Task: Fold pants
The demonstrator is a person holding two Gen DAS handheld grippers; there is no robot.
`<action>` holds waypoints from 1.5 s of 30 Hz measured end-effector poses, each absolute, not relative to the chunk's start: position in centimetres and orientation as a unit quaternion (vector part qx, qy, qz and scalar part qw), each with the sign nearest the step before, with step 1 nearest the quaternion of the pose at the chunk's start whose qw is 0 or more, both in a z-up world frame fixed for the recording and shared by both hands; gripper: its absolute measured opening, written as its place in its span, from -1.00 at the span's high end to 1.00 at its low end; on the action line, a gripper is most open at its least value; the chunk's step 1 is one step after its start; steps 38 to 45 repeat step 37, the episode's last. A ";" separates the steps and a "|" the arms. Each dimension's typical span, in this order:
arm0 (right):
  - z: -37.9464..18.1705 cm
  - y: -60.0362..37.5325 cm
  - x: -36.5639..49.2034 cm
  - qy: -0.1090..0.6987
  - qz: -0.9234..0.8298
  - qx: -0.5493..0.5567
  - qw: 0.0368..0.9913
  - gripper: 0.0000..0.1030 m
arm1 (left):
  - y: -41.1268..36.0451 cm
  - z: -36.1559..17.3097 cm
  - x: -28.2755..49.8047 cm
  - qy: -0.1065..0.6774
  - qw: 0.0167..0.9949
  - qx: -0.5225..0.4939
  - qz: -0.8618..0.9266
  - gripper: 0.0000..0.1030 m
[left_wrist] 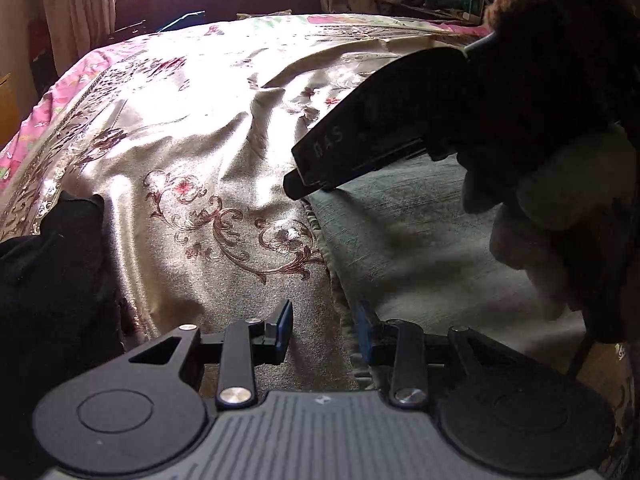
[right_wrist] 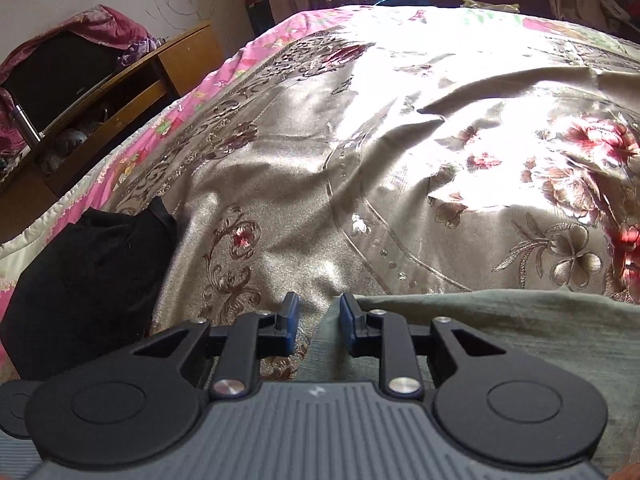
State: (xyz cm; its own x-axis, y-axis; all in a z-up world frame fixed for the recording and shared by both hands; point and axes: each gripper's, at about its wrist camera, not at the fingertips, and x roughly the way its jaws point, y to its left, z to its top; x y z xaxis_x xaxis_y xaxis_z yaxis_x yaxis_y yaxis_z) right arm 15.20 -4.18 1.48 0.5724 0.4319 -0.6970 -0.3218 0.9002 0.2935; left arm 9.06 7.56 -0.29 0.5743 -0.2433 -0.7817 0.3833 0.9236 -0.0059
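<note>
Grey-green pants (left_wrist: pixel 416 240) lie flat on the bed, their left edge running down the middle of the left wrist view. My left gripper (left_wrist: pixel 323 330) is open and straddles that edge low over the bedspread. The right gripper's black body (left_wrist: pixel 372 136) hangs over the pants further back, held by a hand in a brown sleeve. In the right wrist view the pants (right_wrist: pixel 500 332) fill the lower right. My right gripper (right_wrist: pixel 318 322) is open with its jaws on either side of the pants' corner.
A shiny beige floral bedspread (left_wrist: pixel 192 152) covers the bed, with a pink quilt edge (right_wrist: pixel 168 120) on the left. A black garment (right_wrist: pixel 88 276) lies at the left, also in the left wrist view (left_wrist: pixel 52 272). A wooden cabinet (right_wrist: pixel 100 92) stands beyond the bed.
</note>
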 end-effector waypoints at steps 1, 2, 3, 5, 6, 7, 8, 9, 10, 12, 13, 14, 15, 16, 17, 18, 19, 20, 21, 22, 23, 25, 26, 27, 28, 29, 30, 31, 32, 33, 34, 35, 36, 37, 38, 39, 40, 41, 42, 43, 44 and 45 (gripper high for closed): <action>2.3 -4.6 14.2 0.398 0.211 0.070 0.890 0.52 | 7.8 -0.3 8.9 0.430 0.883 0.087 -0.167 0.07; 2.9 -5.0 13.2 0.388 0.208 0.070 0.895 0.52 | 8.0 -0.3 8.6 0.431 0.884 0.086 -0.159 0.08; 3.7 -5.4 11.5 0.376 0.205 0.063 0.902 0.52 | 8.3 -0.2 8.3 0.432 0.885 0.079 -0.155 0.08; 4.3 -6.2 8.2 0.366 0.193 0.049 0.909 0.52 | 8.6 0.4 7.5 0.431 0.888 0.058 -0.150 0.06; 4.3 -6.6 6.7 0.366 0.186 0.045 0.911 0.49 | 8.6 0.8 7.0 0.430 0.889 0.048 -0.149 0.04; 4.3 -7.1 5.3 0.368 0.180 0.046 0.911 0.48 | 8.5 1.1 6.6 0.428 0.890 0.042 -0.149 -0.06; 4.1 -7.6 4.1 0.368 0.174 0.051 0.912 0.47 | 8.2 1.5 6.0 0.424 0.893 0.037 -0.149 -0.14; 4.0 -8.1 2.9 0.368 0.168 0.060 0.913 0.47 | 7.8 1.9 5.4 0.418 0.896 0.036 -0.148 -0.16; 4.0 -8.7 1.9 0.367 0.163 0.072 0.913 0.47 | 7.3 2.2 4.9 0.414 0.898 0.037 -0.146 -0.19; 3.8 -9.8 0.4 0.367 0.157 0.106 0.911 0.45 | 6.2 2.8 3.8 0.408 0.901 0.039 -0.143 -0.23; 3.8 -10.3 -0.2 0.364 0.154 0.123 0.910 0.45 | 5.8 2.9 3.4 0.406 0.902 0.039 -0.140 -0.30; 3.7 -10.6 -0.7 0.362 0.151 0.132 0.910 0.44 | 5.3 3.1 3.0 0.405 0.904 0.039 -0.130 -0.49; 3.7 -10.9 -1.4 0.358 0.149 0.140 0.911 0.43 | 4.9 3.3 2.7 0.405 0.906 0.039 -0.120 -0.62; 3.6 -11.2 -1.8 0.354 0.145 0.146 0.912 0.42 | 4.6 3.4 2.3 0.405 0.907 0.040 -0.111 -0.84; 3.6 -11.4 -2.2 0.353 0.143 0.150 0.912 0.42 | 4.1 3.4 1.9 0.405 0.907 0.045 -0.106 -0.95; 3.5 -11.6 -2.5 0.352 0.143 0.153 0.912 0.42 | 3.8 3.4 1.5 0.402 0.908 0.049 -0.107 -0.96; 3.5 -11.8 -2.9 0.350 0.141 0.153 0.914 0.41 | 3.6 3.4 1.2 0.399 0.909 0.050 -0.109 -0.98; 3.4 -11.9 -3.2 0.348 0.138 0.152 0.915 0.41 | 3.4 3.4 0.9 0.399 0.909 0.049 -0.111 -1.00; 3.4 -12.0 -3.4 0.346 0.136 0.152 0.916 0.41 | 3.2 3.4 0.7 0.400 0.908 0.049 -0.112 -1.00; 3.4 -12.1 -3.7 0.345 0.133 0.153 0.916 0.41 | 3.0 3.4 0.5 0.401 0.908 0.048 -0.111 -1.00; 3.4 -12.2 -3.8 0.346 0.133 0.156 0.916 0.41 | 2.9 3.4 0.4 0.402 0.908 0.050 -0.109 -1.00; 3.2 -12.4 -4.1 0.347 0.131 0.161 0.915 0.41 | 2.9 3.5 0.1 0.401 0.908 0.055 -0.105 -1.00; 3.2 -12.5 -4.2 0.346 0.130 0.162 0.915 0.41 | 3.0 3.6 -0.1 0.400 0.909 0.057 -0.100 -1.00; 3.1 -12.5 -4.3 0.345 0.130 0.163 0.915 0.41 | 3.2 3.7 -0.2 0.399 0.910 0.056 -0.096 -1.00; 3.0 -12.7 -4.4 0.344 0.129 0.167 0.915 0.41 | 3.6 3.8 -0.5 0.398 0.911 0.052 -0.092 -1.00; 2.9 -12.8 -4.4 0.345 0.129 0.171 0.914 0.41 | 3.8 3.9 -0.5 0.398 0.912 0.048 -0.088 -1.00; 2.9 -12.8 -4.4 0.346 0.130 0.175 0.913 0.41 | 4.1 3.9 -0.6 0.400 0.912 0.043 -0.083 -1.00; 2.8 -12.9 -4.4 0.347 0.130 0.177 0.912 0.41 | 4.2 3.8 -0.5 0.403 0.911 0.040 -0.082 -1.00; 2.8 -12.9 -4.4 0.347 0.131 0.178 0.911 0.41 | 4.2 3.7 -0.4 0.406 0.909 0.038 -0.081 -1.00; 2.8 -12.8 -4.4 0.347 0.131 0.177 0.912 0.41 | 4.1 3.6 -0.4 0.408 0.909 0.040 -0.079 -1.00; 2.7 -12.8 -4.5 0.347 0.132 0.175 0.912 0.41 | 3.9 3.6 -0.4 0.408 0.908 0.044 -0.079 -1.00; 2.7 -12.8 -4.6 0.347 0.132 0.174 0.912 0.41 | 3.7 3.5 -0.4 0.407 0.909 0.049 -0.078 -1.00; 2.6 -12.8 -4.6 0.348 0.132 0.174 0.912 0.41 | 3.5 3.5 -0.5 0.405 0.910 0.055 -0.076 -1.00; 2.5 -12.8 -4.6 0.350 0.132 0.175 0.911 0.41 | 3.4 3.5 -0.5 0.403 0.910 0.059 -0.075 -1.00; 2.5 -12.8 -4.6 0.350 0.132 0.175 0.911 0.41 | 3.4 3.5 -0.5 0.403 0.910 0.059 -0.075 -1.00; 2.5 -12.8 -4.6 0.350 0.132 0.175 0.911 0.41 | 3.4 3.5 -0.5 0.403 0.910 0.059 -0.075 -1.00; 2.5 -12.8 -4.6 0.350 0.132 0.175 0.911 0.41 | 3.4 3.5 -0.5 0.403 0.910 0.059 -0.075 -1.00; 2.5 -12.8 -4.6 0.350 0.132 0.175 0.911 0.41 | 3.4 3.5 -0.5 0.403 0.910 0.059 -0.075 -1.00; 2.5 -12.8 -4.6 0.350 0.132 0.175 0.911 0.41 | 3.4 3.5 -0.5 0.403 0.910 0.059 -0.075 -1.00; 2.5 -12.8 -4.6 0.350 0.132 0.175 0.911 0.41 | 3.4 3.5 -0.5 0.403 0.910 0.059 -0.075 -1.00; 2.5 -12.8 -4.6 0.350 0.132 0.175 0.911 0.41 | 3.4 3.5 -0.5 0.403 0.910 0.059 -0.075 -1.00; 2.5 -12.8 -4.6 0.350 0.132 0.175 0.911 0.41 | 3.4 3.5 -0.5 0.403 0.910 0.059 -0.075 -1.00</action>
